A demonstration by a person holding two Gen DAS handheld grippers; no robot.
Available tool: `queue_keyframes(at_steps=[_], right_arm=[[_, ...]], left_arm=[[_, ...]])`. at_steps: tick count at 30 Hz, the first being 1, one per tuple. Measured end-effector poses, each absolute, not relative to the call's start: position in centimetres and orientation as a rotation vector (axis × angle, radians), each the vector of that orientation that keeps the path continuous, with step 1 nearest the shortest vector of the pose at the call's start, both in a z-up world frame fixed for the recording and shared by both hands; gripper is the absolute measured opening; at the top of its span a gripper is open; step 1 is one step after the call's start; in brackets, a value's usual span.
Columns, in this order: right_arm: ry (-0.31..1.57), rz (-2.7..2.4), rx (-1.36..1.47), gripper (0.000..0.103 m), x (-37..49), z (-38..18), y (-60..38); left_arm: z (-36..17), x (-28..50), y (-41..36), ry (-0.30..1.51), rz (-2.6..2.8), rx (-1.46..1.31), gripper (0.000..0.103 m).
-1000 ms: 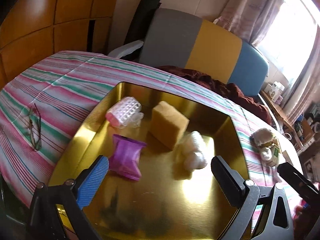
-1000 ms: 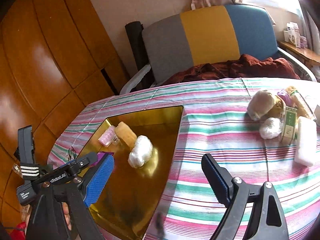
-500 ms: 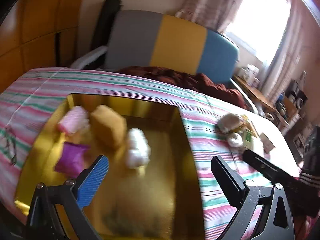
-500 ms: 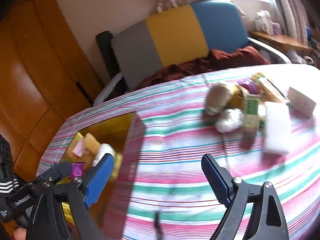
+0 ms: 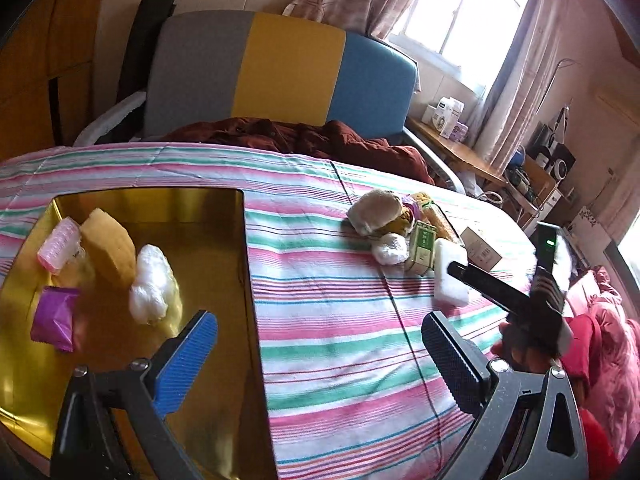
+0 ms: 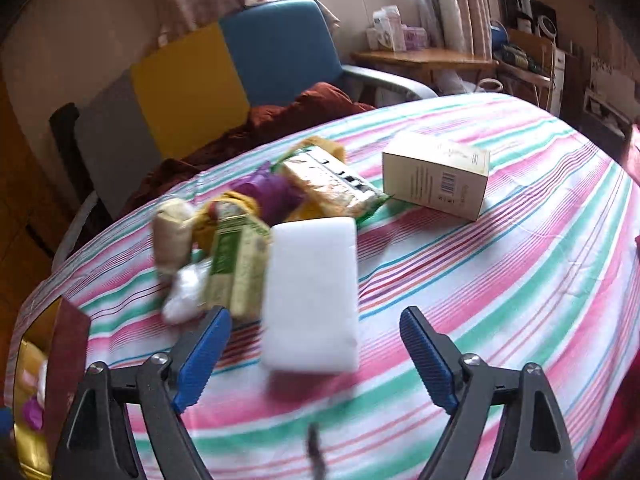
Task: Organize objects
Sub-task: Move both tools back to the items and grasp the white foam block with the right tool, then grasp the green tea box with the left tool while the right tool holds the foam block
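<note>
A gold tray [image 5: 216, 360] lies on the striped cloth at the left and holds a pink roller [image 5: 58, 248], a yellow sponge [image 5: 108, 250], a white wad [image 5: 152, 284] and a purple packet [image 5: 52, 318]. My left gripper [image 5: 320, 356] is open and empty over the tray's right edge. A pile of loose items lies to the right: a white foam block [image 6: 312, 296], a green box [image 6: 236, 268], a snack pack [image 6: 332, 186] and a beige carton [image 6: 436, 178]. My right gripper [image 6: 316, 344] is open, just before the white block.
A grey, yellow and blue chair [image 5: 280, 76] with a dark red cloth [image 5: 304, 140] stands behind the table. A wooden desk [image 6: 424, 58] with small boxes stands by the window. The tray's corner [image 6: 24, 364] shows at the right wrist view's left edge.
Both grippers have swung right, away from the tray toward the pile of loose items. The right gripper has come close to the white block. Both stay open.
</note>
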State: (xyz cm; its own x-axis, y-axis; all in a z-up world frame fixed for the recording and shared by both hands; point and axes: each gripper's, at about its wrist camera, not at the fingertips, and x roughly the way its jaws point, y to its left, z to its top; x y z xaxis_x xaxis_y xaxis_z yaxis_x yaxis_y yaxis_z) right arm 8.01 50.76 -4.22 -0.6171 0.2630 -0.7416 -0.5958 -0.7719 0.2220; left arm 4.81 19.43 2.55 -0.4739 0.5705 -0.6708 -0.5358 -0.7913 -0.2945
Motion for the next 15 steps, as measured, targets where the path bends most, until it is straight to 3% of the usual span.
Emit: queue_keyframes(at_steps=[7, 10, 15], right_arm=[[0.601, 2.367, -1.060, 0.077, 6.0, -5.9, 51.3], [0.600, 2.360, -1.082, 0.057, 5.4, -6.7, 51.4], [0.575, 2.396, -1.066, 0.057, 6.4, -6.4, 51.6]], left_arm=[[2.2, 5.3, 20.3, -0.021, 2.248, -1.064, 0.103], [2.1, 5.3, 21.4, 0.020, 2.237, -1.061, 0.103], [1.8, 5.1, 23.7, 0.073, 2.211, -1.056, 0.103]])
